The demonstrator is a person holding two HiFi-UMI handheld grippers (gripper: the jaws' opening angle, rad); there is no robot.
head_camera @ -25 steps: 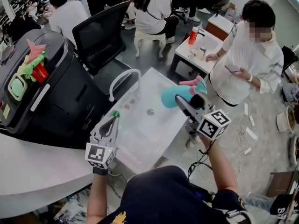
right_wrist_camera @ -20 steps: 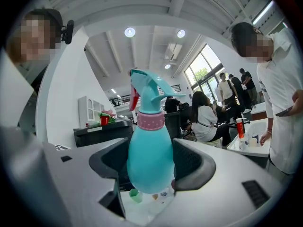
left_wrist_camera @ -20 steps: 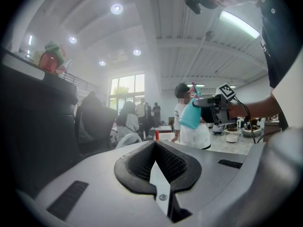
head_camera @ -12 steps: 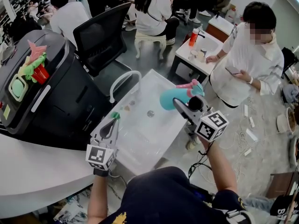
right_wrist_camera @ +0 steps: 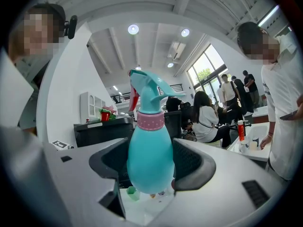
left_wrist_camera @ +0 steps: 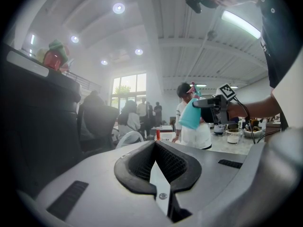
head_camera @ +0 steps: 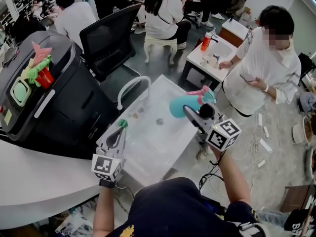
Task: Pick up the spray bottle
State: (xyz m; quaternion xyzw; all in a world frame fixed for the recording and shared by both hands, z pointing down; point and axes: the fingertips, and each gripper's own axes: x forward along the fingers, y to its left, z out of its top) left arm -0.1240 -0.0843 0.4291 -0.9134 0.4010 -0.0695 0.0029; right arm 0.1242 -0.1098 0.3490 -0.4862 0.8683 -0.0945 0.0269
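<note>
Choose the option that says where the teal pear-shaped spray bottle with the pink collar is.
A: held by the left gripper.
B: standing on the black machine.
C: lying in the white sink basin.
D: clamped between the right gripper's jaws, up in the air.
D: the right gripper view shows the right gripper clamping the teal spray bottle between its jaws, clear of the white sink basin.

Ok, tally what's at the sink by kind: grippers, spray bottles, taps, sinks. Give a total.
grippers: 2 (left gripper, right gripper)
spray bottle: 1
tap: 1
sink: 1
total: 5
</note>
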